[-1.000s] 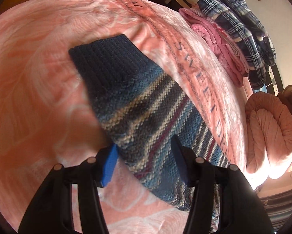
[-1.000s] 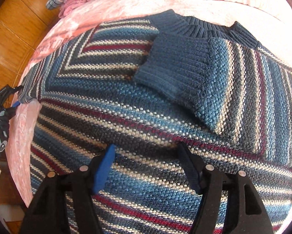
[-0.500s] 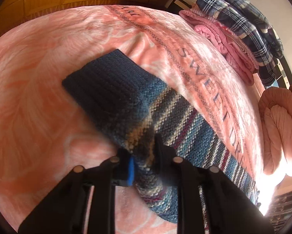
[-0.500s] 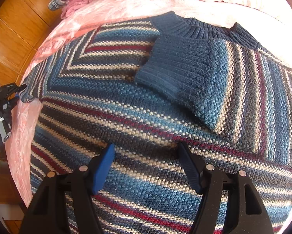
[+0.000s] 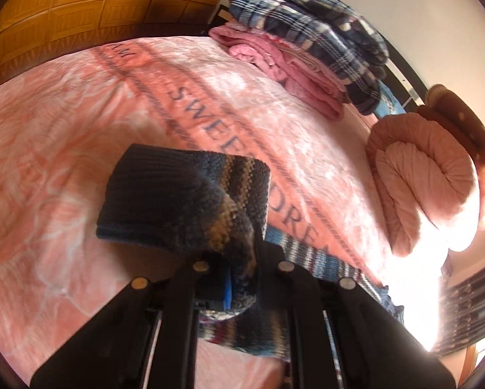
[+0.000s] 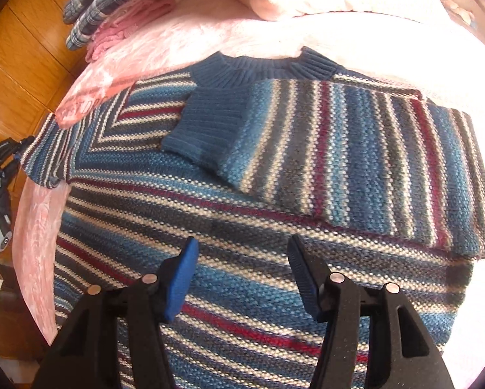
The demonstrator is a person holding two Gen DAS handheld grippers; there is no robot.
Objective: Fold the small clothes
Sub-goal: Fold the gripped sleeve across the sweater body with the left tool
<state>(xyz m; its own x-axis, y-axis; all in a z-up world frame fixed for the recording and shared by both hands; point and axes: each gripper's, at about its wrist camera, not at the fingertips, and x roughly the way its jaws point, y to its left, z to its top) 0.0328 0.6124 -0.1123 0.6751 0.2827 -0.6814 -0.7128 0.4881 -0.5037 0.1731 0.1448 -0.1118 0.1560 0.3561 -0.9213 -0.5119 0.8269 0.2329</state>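
The striped sweater (image 6: 242, 201) lay flat on the pink bedspread (image 5: 64, 136). The left tongs (image 5: 239, 278) pinched its sleeve (image 5: 184, 207), lifted off the bedspread; the right tongs (image 6: 242, 259) hung spread apart above the sweater's body.

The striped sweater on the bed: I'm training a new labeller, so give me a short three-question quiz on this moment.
1. True or false: the left gripper is shut on a sleeve.
2. The right gripper's fingers are: A) open above the striped sweater, B) clamped on its collar.
3. Fill in: the other sleeve lies folded across the sweater's ____.

Key: 1 true; 2 A; 3 body.
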